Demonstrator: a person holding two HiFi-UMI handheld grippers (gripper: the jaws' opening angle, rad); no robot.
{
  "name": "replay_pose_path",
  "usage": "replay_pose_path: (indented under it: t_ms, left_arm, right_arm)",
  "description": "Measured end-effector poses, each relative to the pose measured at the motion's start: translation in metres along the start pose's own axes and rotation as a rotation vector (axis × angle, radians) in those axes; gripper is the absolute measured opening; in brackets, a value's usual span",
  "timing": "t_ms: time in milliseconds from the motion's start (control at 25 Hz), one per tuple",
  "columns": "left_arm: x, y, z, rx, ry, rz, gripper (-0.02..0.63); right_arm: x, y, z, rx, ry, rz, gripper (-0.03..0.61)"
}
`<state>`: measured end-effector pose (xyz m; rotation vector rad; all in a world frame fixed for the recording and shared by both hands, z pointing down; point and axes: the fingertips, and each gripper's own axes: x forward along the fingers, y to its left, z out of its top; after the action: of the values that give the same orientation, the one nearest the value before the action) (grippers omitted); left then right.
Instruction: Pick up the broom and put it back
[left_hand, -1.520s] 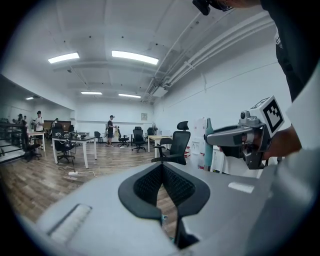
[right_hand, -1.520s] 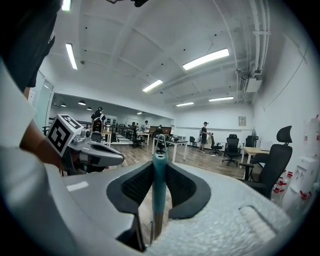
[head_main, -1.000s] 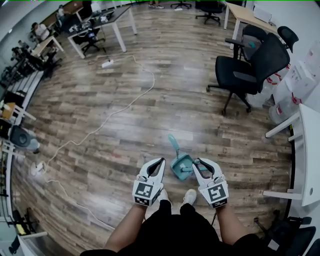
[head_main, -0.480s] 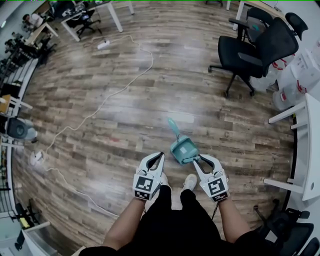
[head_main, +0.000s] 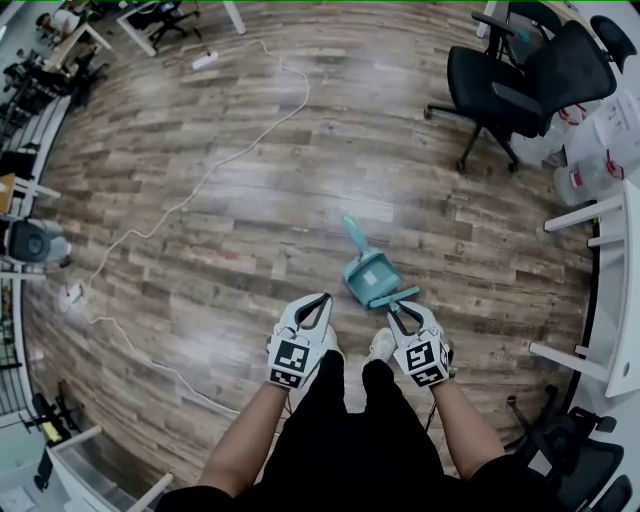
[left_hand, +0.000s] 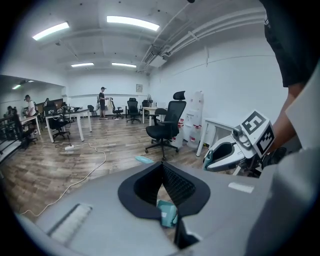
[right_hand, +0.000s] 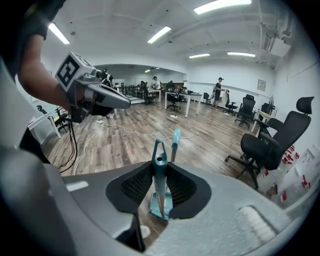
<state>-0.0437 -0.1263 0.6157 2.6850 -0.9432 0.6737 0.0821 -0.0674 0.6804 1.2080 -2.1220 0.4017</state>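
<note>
A teal dustpan (head_main: 368, 275) stands on the wood floor with its handle (head_main: 353, 232) pointing away from me. My right gripper (head_main: 393, 310) is shut on the teal broom's handle (right_hand: 159, 162). The broom head (right_hand: 161, 202) hangs low beside the dustpan handle (right_hand: 175, 140). In the head view the broom handle (head_main: 397, 297) runs from the dustpan to the right jaws. My left gripper (head_main: 322, 300) hovers to the left of the dustpan, fingertips together and empty. Its tips (left_hand: 161, 165) meet, with a bit of teal (left_hand: 167, 214) showing below them.
A black office chair (head_main: 520, 90) stands far right, with white water jugs (head_main: 600, 150) and a white desk (head_main: 620, 290) beside it. A white cable (head_main: 200, 190) snakes across the floor at left. My shoes (head_main: 380, 345) are just behind the dustpan.
Both grippers have sunk towards the floor and now sit closer to the dustpan. The right gripper still has the broom handle.
</note>
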Motion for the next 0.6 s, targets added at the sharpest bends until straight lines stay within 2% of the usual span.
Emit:
replay_pose_path:
  t_ms: [120, 600]
  left_arm:
    - [0.002, 0.001, -0.009, -0.004, 0.022, -0.003, 0.017]
    - [-0.007, 0.019, -0.02, -0.032, 0.038, 0.037, 0.017]
  right_arm:
    - [0.015, 0.007, -0.008, -0.009, 0.015, 0.014, 0.091]
    - [0.042, 0.018, 0.003, -0.064, 0.025, 0.034, 0.091]
